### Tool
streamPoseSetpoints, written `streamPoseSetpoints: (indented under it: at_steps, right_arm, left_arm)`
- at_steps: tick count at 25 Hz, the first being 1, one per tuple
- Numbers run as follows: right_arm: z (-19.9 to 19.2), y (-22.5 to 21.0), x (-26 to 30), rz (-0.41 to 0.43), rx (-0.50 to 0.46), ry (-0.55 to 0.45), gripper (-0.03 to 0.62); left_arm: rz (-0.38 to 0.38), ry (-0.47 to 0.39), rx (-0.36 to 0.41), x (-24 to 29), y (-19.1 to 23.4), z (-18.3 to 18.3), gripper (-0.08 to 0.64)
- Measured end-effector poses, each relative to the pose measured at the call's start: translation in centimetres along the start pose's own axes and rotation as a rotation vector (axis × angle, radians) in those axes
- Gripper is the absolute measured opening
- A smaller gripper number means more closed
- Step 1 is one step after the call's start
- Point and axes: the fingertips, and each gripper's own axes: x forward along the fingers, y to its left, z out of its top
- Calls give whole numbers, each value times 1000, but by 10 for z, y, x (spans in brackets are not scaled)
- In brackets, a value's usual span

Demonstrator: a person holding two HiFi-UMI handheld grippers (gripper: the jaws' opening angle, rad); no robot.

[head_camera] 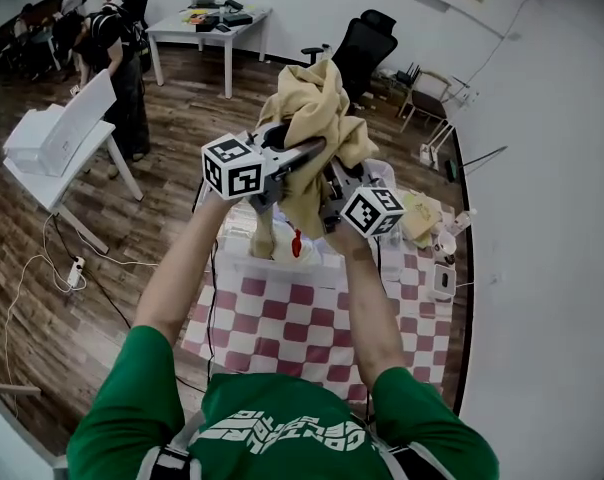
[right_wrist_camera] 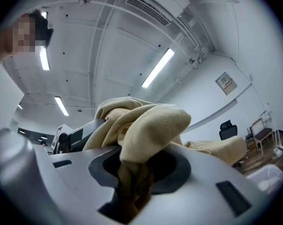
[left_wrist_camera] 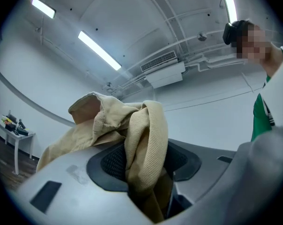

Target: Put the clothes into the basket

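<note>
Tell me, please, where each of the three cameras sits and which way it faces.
Head view: on the person's head, facing down over both forearms at the left gripper, right gripper and checked table.
Left gripper view: on that gripper, tilted up at the ceiling; a green sleeve shows.
Right gripper view: on that gripper, facing the ceiling too.
Shared: the beige garment, clamped by both grippers.

Garment [head_camera: 317, 118]: beige, ribbed knit. Bench cloth [head_camera: 282, 318]: red-and-white check. Marker cubes [head_camera: 232, 165]: black squares on white. Shirt [head_camera: 262, 408]: green, white print. Floor [head_camera: 42, 298]: dark brown wood.
</note>
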Motion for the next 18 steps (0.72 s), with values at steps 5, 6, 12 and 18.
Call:
streamPoseSetpoints:
  at_steps: [5, 6, 12, 18]
  right_arm:
    - [-33, -12, 5, 1, 12, 74, 118]
    - [-40, -15, 6, 2, 14, 93, 118]
    - [-85, -37, 7, -13, 39, 201, 118]
    - [-138, -61, 4, -31, 67, 325, 119]
  left_arm:
    - [20, 14, -48, -9, 20, -29, 201]
    - [25, 18, -61, -10, 24, -36, 201]
    - [55, 76, -107, -15, 48, -80, 201]
    - [81, 147, -184, -24, 71, -133, 201]
